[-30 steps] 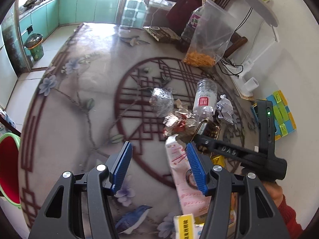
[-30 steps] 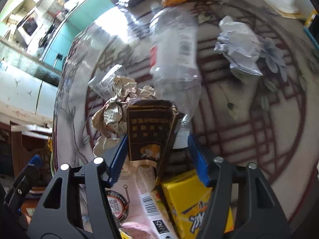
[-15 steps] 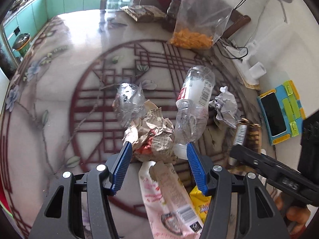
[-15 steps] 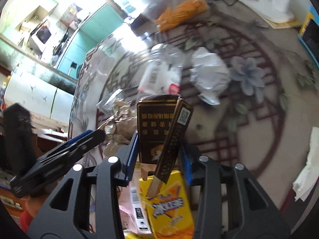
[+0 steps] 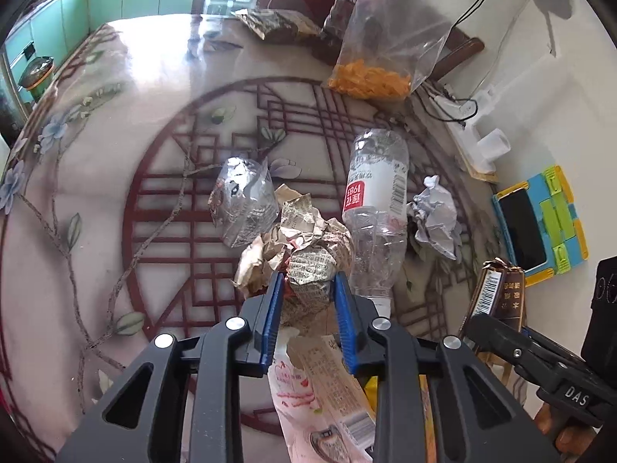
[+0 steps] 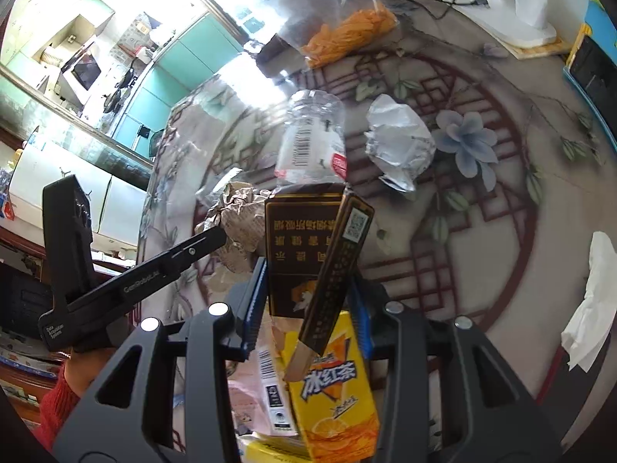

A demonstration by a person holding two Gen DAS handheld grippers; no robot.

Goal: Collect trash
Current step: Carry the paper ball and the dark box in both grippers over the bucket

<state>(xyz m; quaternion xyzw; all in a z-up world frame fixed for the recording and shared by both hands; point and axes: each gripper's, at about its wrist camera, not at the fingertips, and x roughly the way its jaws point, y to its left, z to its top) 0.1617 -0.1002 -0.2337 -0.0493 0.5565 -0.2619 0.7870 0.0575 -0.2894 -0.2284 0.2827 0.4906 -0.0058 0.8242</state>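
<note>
A pile of trash lies on the patterned table. In it are crumpled newspaper, a clear plastic bottle, a crushed clear wrapper, a white paper ball, a pink wrapper and a yellow tea carton. My left gripper points down into the pile, its jaws closing, and the blue pads press on the newspaper wad. My right gripper is shut on a brown cigarette box with its lid hanging open, held above the carton.
A clear bag of orange snacks stands at the back. A phone on a colourful stand, a white cup and cables line the wall side. A white tissue lies at the right. A red sleeve shows lower left.
My left gripper moved forward over the pile and closed its jaws around the crumpled newspaper. My right gripper closed on the cigarette box and lifted it off the pile.
</note>
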